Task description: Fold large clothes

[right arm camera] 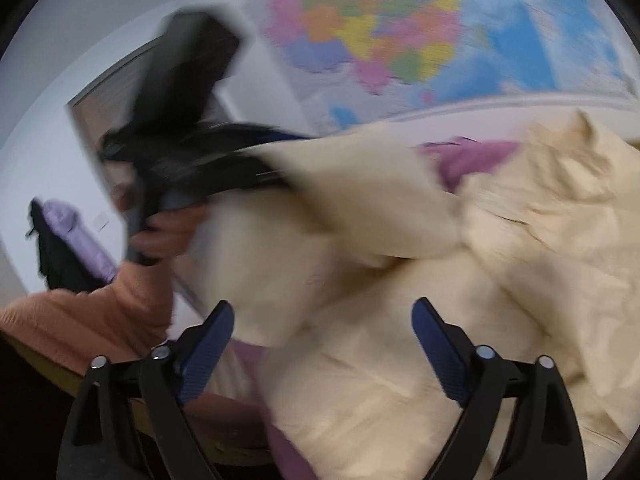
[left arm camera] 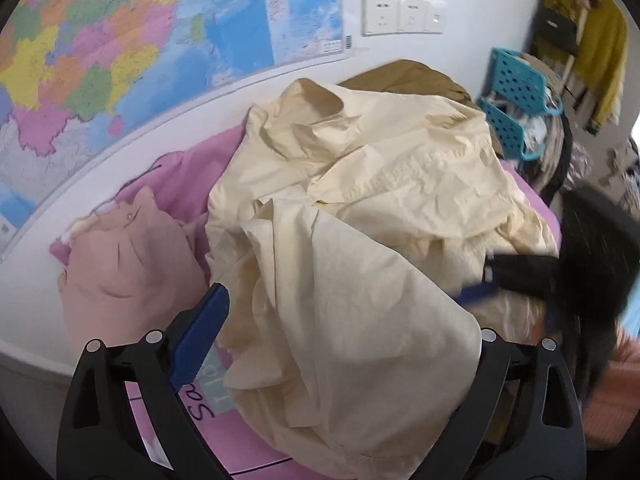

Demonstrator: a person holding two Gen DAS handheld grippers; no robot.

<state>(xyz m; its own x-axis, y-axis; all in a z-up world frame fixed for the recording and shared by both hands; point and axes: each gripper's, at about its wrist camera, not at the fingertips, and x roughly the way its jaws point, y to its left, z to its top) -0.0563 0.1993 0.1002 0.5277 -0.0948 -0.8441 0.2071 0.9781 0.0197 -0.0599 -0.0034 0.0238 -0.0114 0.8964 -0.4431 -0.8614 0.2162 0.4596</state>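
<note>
Holding my right tongs (right arm camera: 322, 344) wide open and empty over the cream garment (right arm camera: 400, 380); left tongs (left arm camera: 340, 320) gape, cloth between them.

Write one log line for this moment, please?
task: fold | shirt: crumpled on pink sheet | left gripper: open, cloth draped over | right gripper: open, above shirt

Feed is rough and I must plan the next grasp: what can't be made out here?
- Left wrist view: the left hand-held gripper has its right finger buried under the cream garment, so any grip is unclear.
- Left wrist view: the right hand-held gripper is motion-blurred.
- Right wrist view: everything is smeared; the left hand-held gripper's fingertips vanish into cream fabric.
- Garment type, collar and sleeves: crumpled, unreadable.
</note>
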